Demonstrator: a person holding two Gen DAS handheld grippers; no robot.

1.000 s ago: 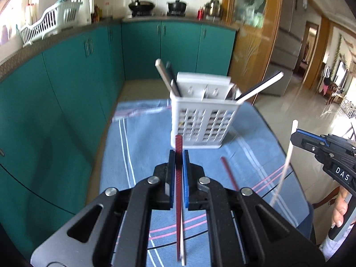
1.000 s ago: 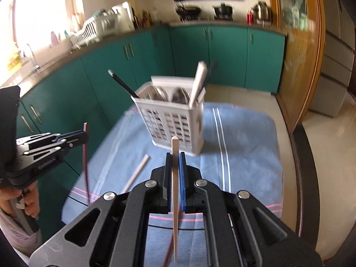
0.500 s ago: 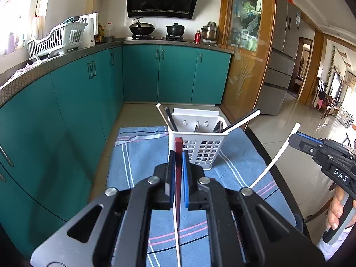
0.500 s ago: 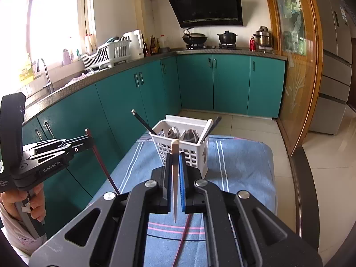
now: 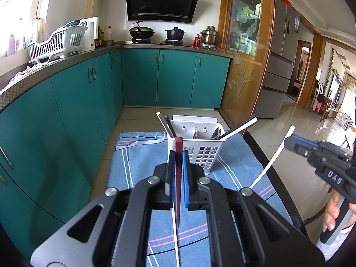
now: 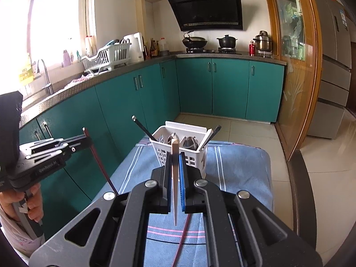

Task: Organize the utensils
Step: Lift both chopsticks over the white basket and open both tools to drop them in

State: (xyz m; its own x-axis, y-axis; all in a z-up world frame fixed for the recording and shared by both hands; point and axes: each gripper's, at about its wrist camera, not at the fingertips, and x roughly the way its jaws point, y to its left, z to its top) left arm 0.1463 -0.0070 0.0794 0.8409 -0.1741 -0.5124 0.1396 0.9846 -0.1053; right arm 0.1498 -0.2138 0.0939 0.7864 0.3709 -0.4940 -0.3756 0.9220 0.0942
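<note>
A white slotted utensil basket (image 5: 201, 148) stands at the far end of the blue cloth; it also shows in the right wrist view (image 6: 178, 149). It holds spoons and black and white chopsticks. My left gripper (image 5: 177, 155) is shut on a dark red chopstick (image 5: 178, 178), held upright well above the cloth. My right gripper (image 6: 175, 158) is shut on a white chopstick (image 6: 175, 178), also raised. Each gripper shows in the other's view, the right gripper (image 5: 289, 143) with its white chopstick (image 5: 271, 162) and the left gripper (image 6: 85, 140) with its red chopstick (image 6: 100, 162).
A blue striped cloth (image 5: 138, 173) covers a dark-edged table (image 6: 298, 178). A white chopstick (image 5: 176, 244) and a red chopstick (image 6: 181, 240) lie on the cloth below the grippers. Teal cabinets (image 5: 66, 111) run along the left and far side.
Both grippers have lifted and pulled back from the basket with their chopsticks; the basket now looks smaller and farther away. The held chopsticks have tilted.
</note>
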